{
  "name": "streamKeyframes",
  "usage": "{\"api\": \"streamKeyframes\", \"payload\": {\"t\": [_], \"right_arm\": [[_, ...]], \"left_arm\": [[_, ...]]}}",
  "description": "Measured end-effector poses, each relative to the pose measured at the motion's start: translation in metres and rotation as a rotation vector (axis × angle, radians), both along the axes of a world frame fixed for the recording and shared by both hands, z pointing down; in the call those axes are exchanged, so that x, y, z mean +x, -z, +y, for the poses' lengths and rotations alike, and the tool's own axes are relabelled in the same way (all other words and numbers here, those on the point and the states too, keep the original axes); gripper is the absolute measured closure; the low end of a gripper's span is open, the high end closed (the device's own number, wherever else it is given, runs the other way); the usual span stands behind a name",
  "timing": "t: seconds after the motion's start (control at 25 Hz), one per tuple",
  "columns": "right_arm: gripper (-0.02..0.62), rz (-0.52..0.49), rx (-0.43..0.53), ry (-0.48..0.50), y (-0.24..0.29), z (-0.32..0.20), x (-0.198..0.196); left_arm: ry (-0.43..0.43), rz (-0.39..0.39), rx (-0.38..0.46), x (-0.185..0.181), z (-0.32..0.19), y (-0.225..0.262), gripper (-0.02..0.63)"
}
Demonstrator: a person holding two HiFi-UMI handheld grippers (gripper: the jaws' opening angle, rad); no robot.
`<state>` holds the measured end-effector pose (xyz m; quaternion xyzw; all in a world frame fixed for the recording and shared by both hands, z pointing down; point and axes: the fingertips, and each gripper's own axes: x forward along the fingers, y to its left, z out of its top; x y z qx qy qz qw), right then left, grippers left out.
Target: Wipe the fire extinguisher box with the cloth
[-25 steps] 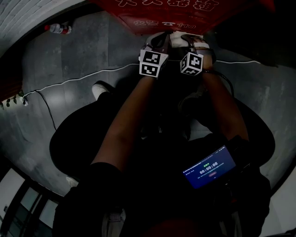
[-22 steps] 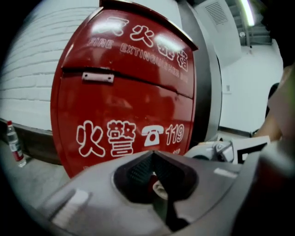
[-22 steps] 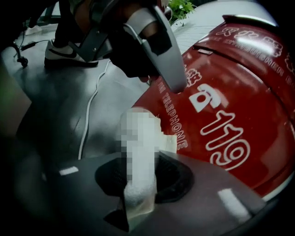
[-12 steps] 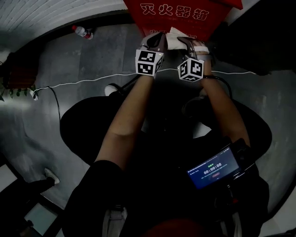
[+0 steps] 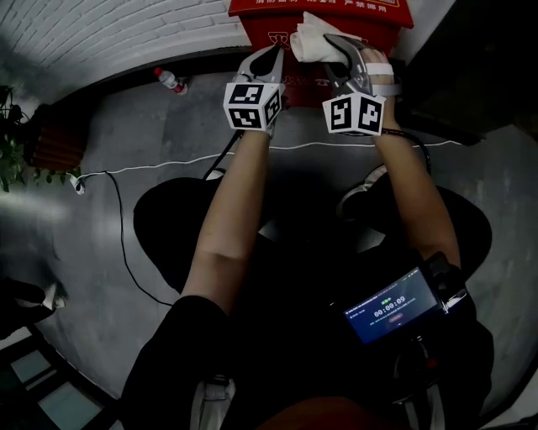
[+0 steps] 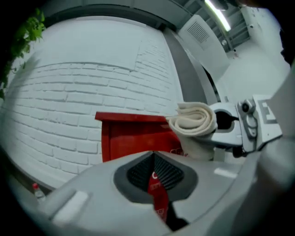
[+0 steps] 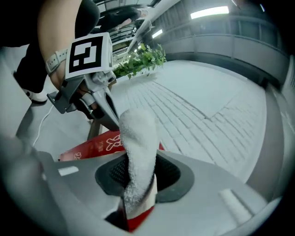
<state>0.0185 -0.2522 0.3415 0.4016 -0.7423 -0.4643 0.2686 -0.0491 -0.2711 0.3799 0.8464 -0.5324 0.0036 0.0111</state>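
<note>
Both closed: left tongs (image 6: 154, 171), right tongs (image 7: 138, 186) around cloth (image 7: 138, 138).

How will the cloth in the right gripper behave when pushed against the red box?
Probably floppy: the cloth curls in a loose fold above the right gripper. Its fuzzy surface should drag rather than slip on the fire extinguisher box. Likely light too, since one pinch holds it up.
</note>
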Motion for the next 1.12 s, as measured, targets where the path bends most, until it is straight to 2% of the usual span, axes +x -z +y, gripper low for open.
{"api": "streamKeyframes", "payload": {"t": [0.2,0.4,0.6,0.8,1.12], "right_arm": [[0.483,0.016,0.078,-0.051,0.05,-0.01,0.005],[0.482,0.121,0.102,-0.065,0.037,-0.028,-0.001],[0.482,0.155,0.137,-0.067,0.026,-0.036,-0.006],[0.483,0.213,0.085,-0.078,-0.002,-0.045,-0.005],[0.483,0.234,0.003,-0.086,-0.042,-0.051,0.001]], "left_arm": [[0.01,-0.008,0.041,0.003,0.0,0.035,0.607],[-0.01,-0.013,0.052,0.011,0.0,0.045,0.607],[-0.013,-0.009,0.037,0.01,-0.003,0.036,0.607],[-0.017,-0.006,0.027,0.014,-0.006,0.029,0.607],[-0.024,-0.011,0.012,0.022,-0.007,0.019,0.607]]}}
